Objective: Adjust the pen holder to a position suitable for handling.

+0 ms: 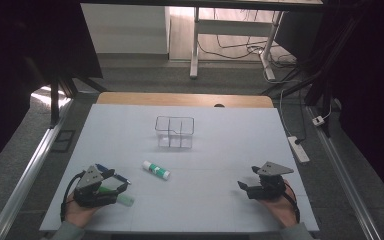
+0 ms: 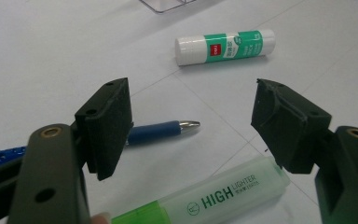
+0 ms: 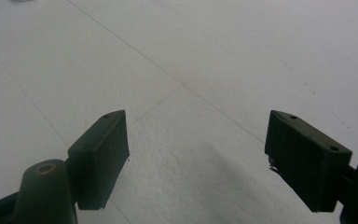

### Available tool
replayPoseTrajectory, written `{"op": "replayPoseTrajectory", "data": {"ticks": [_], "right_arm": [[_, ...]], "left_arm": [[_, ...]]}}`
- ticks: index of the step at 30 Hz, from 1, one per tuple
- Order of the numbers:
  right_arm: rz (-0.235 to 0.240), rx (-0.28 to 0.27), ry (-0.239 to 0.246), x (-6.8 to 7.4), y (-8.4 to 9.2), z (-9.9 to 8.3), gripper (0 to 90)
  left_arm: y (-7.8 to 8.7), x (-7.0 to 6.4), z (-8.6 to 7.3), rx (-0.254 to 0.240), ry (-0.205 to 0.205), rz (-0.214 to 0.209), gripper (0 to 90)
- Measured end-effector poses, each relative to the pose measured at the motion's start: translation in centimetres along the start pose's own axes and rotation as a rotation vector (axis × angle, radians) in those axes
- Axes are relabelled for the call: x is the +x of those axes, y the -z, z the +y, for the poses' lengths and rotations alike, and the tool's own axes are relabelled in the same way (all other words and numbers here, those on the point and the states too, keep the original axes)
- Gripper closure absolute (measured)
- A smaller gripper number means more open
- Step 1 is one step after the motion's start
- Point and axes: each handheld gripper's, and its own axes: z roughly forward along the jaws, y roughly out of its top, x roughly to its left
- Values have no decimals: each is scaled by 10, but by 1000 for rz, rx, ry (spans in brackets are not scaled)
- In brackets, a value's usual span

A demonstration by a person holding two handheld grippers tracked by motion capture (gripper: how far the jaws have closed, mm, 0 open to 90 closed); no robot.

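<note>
The highlighter (image 2: 205, 198) lies on the bench (image 1: 215, 150) right under the left claw (image 1: 111, 181), whose jaws stand wide apart and hold nothing. The highlighter looks light and stiff, a smooth plastic barrel that could slip or roll if pinched off-centre; the middle of the barrel, across its width, seems the best place to take hold. In the left gripper view its long axis runs from lower left to upper right, the pale translucent cap toward the right jaw and the bright green body toward the person's hand. Just beyond it lies a blue pen (image 2: 161, 131), roughly parallel, metal tip pointing right, close enough to be nudged. A glue stick (image 2: 225, 46) lies farther off, toward the clear box (image 1: 174, 132). The right claw (image 1: 249, 182) hangs over bare bench, also wide open and empty.
</note>
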Motion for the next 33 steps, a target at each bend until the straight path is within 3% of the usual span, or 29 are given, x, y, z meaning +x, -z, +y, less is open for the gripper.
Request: {"op": "replayPoseTrajectory", "data": {"ticks": [13,20,25,33], "right_arm": [[4,13,5,-1,-1,-1,218],[0,17,15,0,-2,0,218],[-3,24,12,-2,-2,0,218],[-7,24,10,-3,0,0,218]], "left_arm": [[1,2,2,6,-3,-13,289],[3,0,9,29,-62,-14,295],[5,3,24,71,-113,-46,294],[8,7,38,110,-152,-82,298]]}}
